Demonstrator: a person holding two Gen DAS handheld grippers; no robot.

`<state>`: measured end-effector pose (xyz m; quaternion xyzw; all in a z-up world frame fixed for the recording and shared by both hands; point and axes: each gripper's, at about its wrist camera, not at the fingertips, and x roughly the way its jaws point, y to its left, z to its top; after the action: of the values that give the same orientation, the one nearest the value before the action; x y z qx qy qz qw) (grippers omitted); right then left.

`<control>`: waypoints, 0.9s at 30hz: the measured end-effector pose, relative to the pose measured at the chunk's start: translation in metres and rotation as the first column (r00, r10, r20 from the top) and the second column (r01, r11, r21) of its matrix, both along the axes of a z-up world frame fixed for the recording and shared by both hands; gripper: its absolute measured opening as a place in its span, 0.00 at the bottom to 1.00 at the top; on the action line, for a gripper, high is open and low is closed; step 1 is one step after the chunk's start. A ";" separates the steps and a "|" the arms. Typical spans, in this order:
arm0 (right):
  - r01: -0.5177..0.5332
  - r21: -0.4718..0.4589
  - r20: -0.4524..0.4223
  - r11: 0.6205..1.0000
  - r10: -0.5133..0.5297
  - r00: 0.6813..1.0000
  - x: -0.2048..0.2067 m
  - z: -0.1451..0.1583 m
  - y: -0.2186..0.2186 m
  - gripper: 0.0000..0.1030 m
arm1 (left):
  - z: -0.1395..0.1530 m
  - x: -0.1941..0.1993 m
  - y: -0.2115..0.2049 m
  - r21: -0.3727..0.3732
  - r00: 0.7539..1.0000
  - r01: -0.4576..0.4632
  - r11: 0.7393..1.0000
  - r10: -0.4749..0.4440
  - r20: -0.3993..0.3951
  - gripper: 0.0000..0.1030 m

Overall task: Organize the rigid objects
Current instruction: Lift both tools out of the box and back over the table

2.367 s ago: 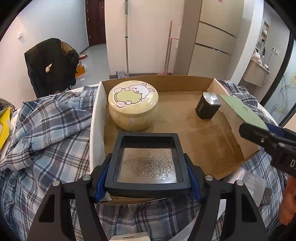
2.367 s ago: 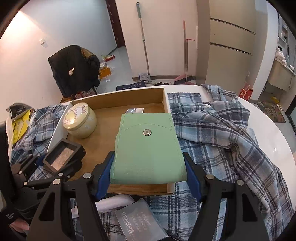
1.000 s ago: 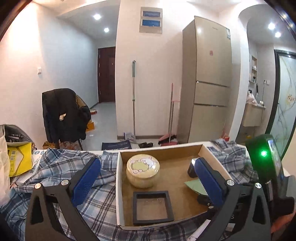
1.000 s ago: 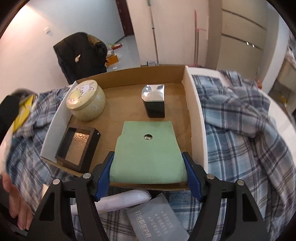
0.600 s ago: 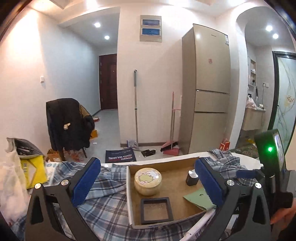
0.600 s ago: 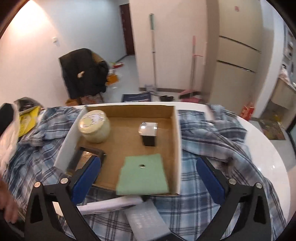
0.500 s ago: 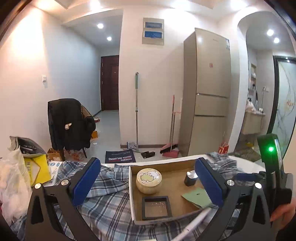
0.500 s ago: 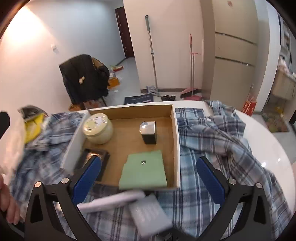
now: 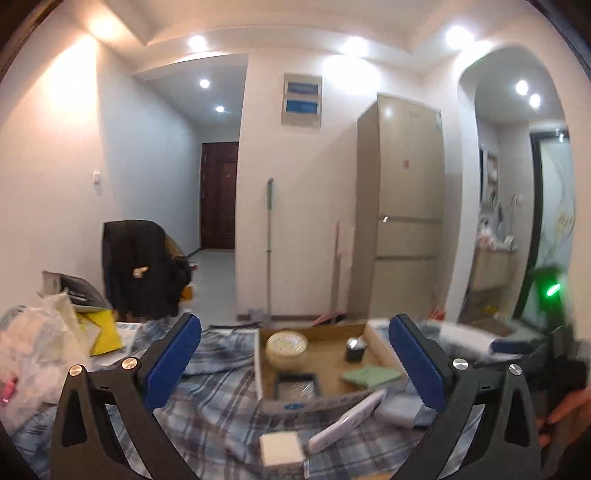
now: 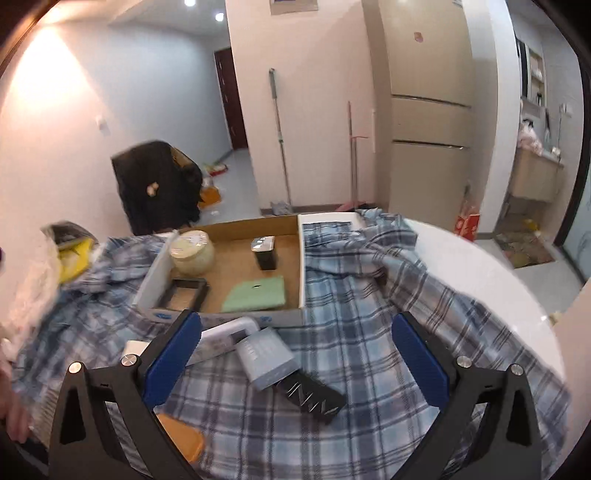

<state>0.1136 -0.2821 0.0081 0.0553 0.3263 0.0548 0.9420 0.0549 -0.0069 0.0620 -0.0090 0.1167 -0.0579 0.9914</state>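
Four things already sit in the cardboard box (image 10: 236,258): round tin (image 10: 192,252), black frame (image 10: 184,294), dark canister (image 10: 265,253), green pouch (image 10: 256,294). Both my left claw (image 9: 295,365) and right claw (image 10: 297,349) are spread wide, pinching nothing. Next I should drop squarely over the grey box (image 10: 267,356) on the plaid cloth (image 10: 369,332), keeping clear of its neighbours.

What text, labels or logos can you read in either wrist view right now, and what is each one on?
No text can be read with confidence.
Black flat box: pale printed lettering, too blurred to read.
Grey booklet: faint lines of print, too small.
Cardboard box front flap: small blue mark, unreadable.
Fridge: small red sticker, no legible text.
Wall panel: two blue windows, nothing legible.
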 end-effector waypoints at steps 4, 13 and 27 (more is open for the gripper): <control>-0.003 0.046 0.067 0.999 0.000 0.998 -0.013 -0.002 -0.008 1.00 | -0.021 -0.005 -0.006 -0.011 0.999 -0.002 1.000 0.001 -0.054 1.00; -0.042 -0.034 0.045 0.999 0.044 0.998 -0.004 -0.021 -0.014 1.00 | -0.077 0.025 -0.010 -0.065 0.954 0.062 0.996 -0.078 -0.288 1.00; -0.098 -0.150 0.011 0.984 0.100 0.995 -0.019 -0.023 0.001 1.00 | -0.107 0.016 -0.062 0.032 0.853 0.202 0.979 -0.160 -0.497 0.99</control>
<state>0.0945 -0.2813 -0.0150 -0.0322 0.3233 0.0774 0.9426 0.0712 -0.0685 -0.0446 0.0288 0.3674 -0.1419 0.9187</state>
